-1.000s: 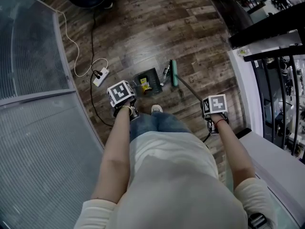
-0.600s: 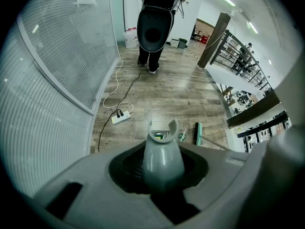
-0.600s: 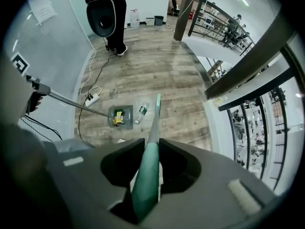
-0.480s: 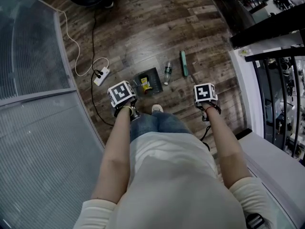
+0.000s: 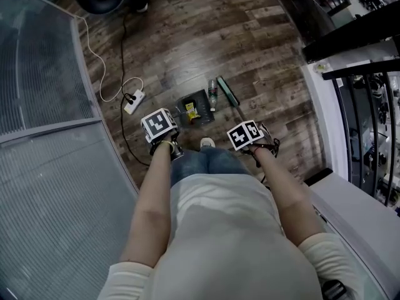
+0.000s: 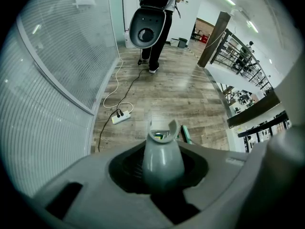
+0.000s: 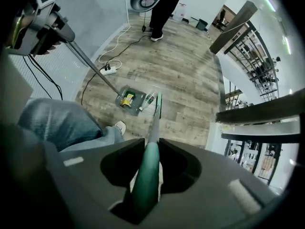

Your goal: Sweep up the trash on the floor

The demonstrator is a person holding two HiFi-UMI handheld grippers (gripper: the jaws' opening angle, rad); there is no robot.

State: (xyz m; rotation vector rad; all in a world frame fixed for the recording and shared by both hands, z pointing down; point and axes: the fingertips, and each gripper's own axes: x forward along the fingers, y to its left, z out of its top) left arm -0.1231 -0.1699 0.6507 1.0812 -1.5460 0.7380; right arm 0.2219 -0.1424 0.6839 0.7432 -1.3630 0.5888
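The fingers of my right gripper are clamping the green broom handle. The fingers of my left gripper are clamping the grey dustpan handle. I am judging both shafts stiff and light, best held high. The plastic bottle is lying just right of the dustpan, with the broom head beyond it. A yellow wrapper is sitting inside the dustpan. The bottle looks light and apt to roll, and its label is too small to read.

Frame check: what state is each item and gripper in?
left gripper: shut on dustpan handle
right gripper: shut on broom handle
dustpan: flat on floor, yellow wrapper inside
bottle: lying sideways at dustpan's edge
broom head: down beside the bottle
power strip: plug inserted
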